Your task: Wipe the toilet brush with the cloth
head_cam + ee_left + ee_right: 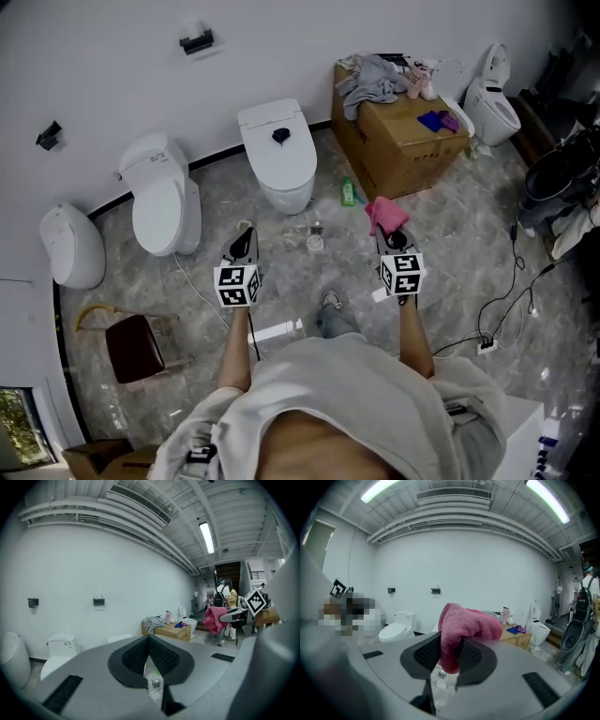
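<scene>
Left gripper (pixel 246 240) is pinched closed on nothing, hanging over the floor (pixel 450 281) in front of the middle toilet (pixel 279 155); honestly can't pick out the toilet brush, just some small clear bits (pixel 314 241) on the tiles between the grippers; right gripper (pixel 393 242) is clamped on the pink cloth (pixel 385 214); risk imo: it's only nipped by a fold, so scrubbing could tug it loose, and with the left closed nothing steadies the brush.

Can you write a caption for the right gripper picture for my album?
Right gripper holds a pink cloth, a toilet by the white wall behind.
</scene>
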Available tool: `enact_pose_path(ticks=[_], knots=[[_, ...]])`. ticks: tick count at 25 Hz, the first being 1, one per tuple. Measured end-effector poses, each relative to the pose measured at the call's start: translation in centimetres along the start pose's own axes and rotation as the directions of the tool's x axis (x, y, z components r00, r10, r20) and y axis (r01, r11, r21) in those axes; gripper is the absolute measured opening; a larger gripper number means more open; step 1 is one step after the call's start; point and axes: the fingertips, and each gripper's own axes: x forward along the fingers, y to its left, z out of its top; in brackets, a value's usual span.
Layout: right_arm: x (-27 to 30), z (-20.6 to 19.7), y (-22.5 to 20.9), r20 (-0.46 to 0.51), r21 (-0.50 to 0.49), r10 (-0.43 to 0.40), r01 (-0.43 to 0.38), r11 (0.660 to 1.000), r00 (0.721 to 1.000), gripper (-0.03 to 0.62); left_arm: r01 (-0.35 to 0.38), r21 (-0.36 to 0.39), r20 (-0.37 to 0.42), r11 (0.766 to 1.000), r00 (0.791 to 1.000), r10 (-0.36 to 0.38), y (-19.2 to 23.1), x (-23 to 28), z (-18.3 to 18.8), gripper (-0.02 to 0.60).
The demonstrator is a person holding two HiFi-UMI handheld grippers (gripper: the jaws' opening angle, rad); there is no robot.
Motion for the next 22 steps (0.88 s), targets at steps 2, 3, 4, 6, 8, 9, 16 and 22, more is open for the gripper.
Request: enact_pose_path(ticks=[2,3,4,6,8,9,16,22], knots=[[-1.4,-0.7,0.6,-0.004,0.012,-0.005,0.005,1.000,1.000,0.094,0.001,-0.001,-0.001,1.000,1.000,-0.001,-0.3,-1.3,-0.4,0.019],[-1.9,-1.0,0.9,-0.005,0.016,-0.007,0.007,1.000,1.000,0.094,0.002,-0.002,0.001,1.000,1.000,-0.002,-0.4,-1.9,-0.6,0.020],[-2.4,-1.2,1.1,-0.006,0.018,-0.008,0.008,1.000,1.000,0.094,0.002,-0.003,0.004,1.000,1.000,-0.002,-0.5,-2.2,-0.6,0.020],[-2.9,-1.4,1.7,-0.008,0.019,-0.007,0.007,1.000,1.000,0.094,0.003,-0.006,0.010,1.000,1.000,-0.003,-0.5,-2.8,-0.6,0.020],[-3.2,-1.5,2.3,-0.010,0.021,-0.007,0.007,1.000,1.000,0.094,0.004,-0.009,0.013,1.000,1.000,-0.004,-0.2,-3.2,-0.7,0.020],[-3.4,-1.5,2.5,-0.011,0.022,-0.007,0.007,1.000,1.000,0.094,0.003,-0.010,0.013,1.000,1.000,-0.003,-0.2,-3.4,-0.7,0.020],[-3.9,-1.5,3.8,-0.008,0.021,0.003,-0.003,1.000,1.000,0.094,-0.008,-0.009,0.016,1.000,1.000,0.008,0.3,-4.8,-0.9,0.020],[-4.6,-2.0,3.7,0.000,0.024,0.015,-0.015,1.000,1.000,0.094,-0.014,-0.003,0.020,1.000,1.000,0.014,-0.7,-5.4,-1.1,0.020]])
